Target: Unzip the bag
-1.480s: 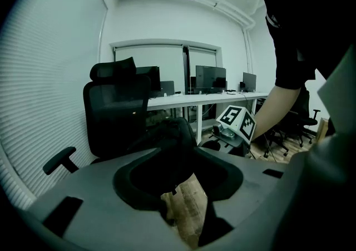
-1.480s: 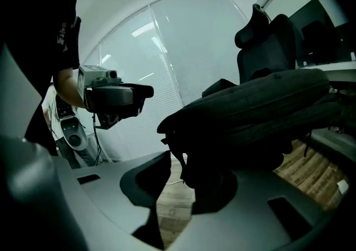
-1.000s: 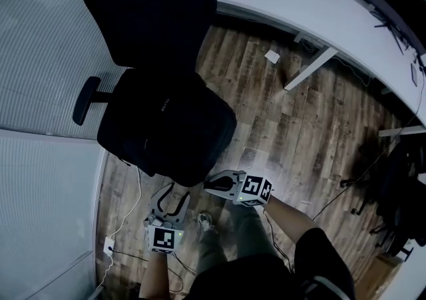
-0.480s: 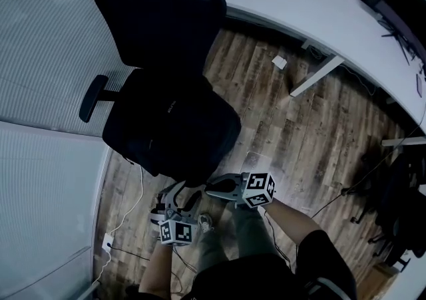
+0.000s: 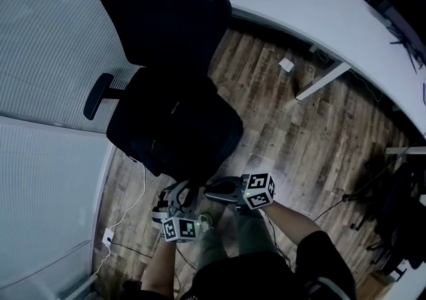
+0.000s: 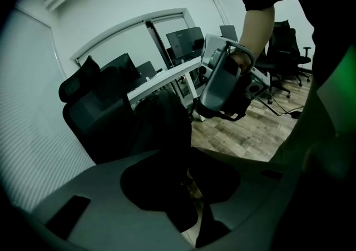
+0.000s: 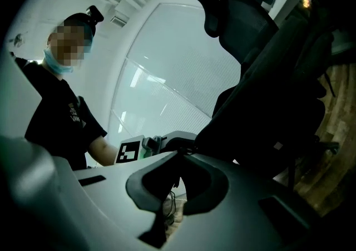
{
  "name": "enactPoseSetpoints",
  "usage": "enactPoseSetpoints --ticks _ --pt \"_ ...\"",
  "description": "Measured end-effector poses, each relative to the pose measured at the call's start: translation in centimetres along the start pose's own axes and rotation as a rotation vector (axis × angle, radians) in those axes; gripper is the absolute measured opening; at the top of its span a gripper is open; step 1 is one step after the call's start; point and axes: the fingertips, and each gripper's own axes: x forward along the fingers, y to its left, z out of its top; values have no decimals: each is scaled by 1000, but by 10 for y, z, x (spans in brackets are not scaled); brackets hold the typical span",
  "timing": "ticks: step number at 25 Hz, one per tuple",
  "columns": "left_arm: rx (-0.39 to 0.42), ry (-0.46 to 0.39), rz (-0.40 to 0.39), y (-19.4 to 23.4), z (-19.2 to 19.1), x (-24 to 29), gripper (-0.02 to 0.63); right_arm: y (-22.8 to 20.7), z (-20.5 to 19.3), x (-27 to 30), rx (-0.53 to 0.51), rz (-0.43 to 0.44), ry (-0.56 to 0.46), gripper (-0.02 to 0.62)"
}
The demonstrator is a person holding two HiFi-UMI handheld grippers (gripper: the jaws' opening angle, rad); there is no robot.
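The black bag (image 5: 174,126) lies on the seat of a black office chair (image 5: 166,16). In the head view it sits between about 10 and 12 o'clock of the two grippers. The left gripper (image 5: 178,191) points toward 12 o'clock and meets the bag's near edge. Seen along its own fingers (image 6: 105,188), the tips are drawn in on a fold of the bag's dark fabric, which runs down between them. The right gripper (image 5: 208,191) lies just beside it at 3 o'clock and points toward 9 o'clock at the same corner of the bag. Its fingers (image 7: 100,188) are pressed together at the tips, right on the bag's edge, nipping a bit of it too small to identify. The two grippers' tips are near each other but apart. Wooden floor (image 5: 299,132) spreads toward 3 o'clock, a white tabletop (image 5: 299,6) curves across 1 to 2 o'clock, and a white cable (image 5: 128,204) trails on the floor at 9 o'clock of the left gripper
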Motion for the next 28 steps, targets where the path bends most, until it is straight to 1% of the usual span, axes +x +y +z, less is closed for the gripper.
enactPoseSetpoints --ticks 2,6,15,20,28 --pt "-12 5 3 2 2 -1 119 0 4 -2 34 13 -24 46" --pt "-22 19 8 5 3 0 107 0 12 -7 77 37 -40 46" --pt "-81 44 7 8 2 0 99 -8 27 -28 128 54 -19 46" --pt "-111 65 6 9 7 2 98 -17 37 -44 133 61 11 46" --pt "-159 106 31 10 3 5 95 -36 60 -74 125 48 29 46"
